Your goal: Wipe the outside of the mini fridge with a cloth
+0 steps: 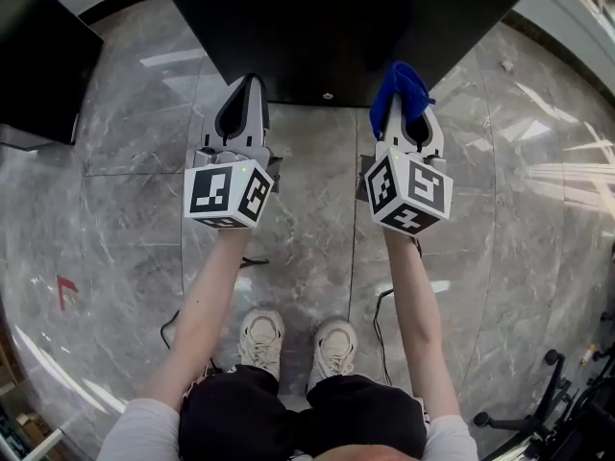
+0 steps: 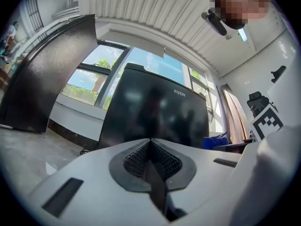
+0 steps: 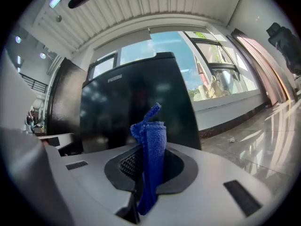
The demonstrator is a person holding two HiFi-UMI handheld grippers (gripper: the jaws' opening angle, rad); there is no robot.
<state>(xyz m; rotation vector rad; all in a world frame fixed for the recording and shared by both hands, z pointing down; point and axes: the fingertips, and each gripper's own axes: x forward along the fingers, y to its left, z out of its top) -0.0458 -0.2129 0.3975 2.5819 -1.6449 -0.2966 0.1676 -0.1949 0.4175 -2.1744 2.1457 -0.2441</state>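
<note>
Polished grey marble-tile floor (image 1: 317,161), window wall (image 3: 216,74) behind. Glossy black boxy mini fridge (image 1: 336,27) at 12 o'clock. Right gripper (image 1: 411,113) pinching knitted blue cloth (image 1: 399,86). Left gripper (image 1: 246,90) jaws pressed together, empty.

Left tool (image 1: 247,86) closed — right tool (image 1: 414,123) grips cloth (image 1: 399,84).

— What's underfoot here?
— A glossy grey marble-tiled floor (image 1: 317,209) with thin joints.
— And what stands on it?
— A black mini fridge (image 1: 346,27) at the far edge. A second black cabinet (image 1: 38,65) sits toward the far left corner, apart from it.
— Anything nearer?
— Pale shoes (image 1: 261,339) at the near edge, with a dark cable (image 1: 376,315) just beside them. There's a red mark (image 1: 65,289) to the left and a wheeled chair base (image 1: 519,421) at the near right corner.
</note>
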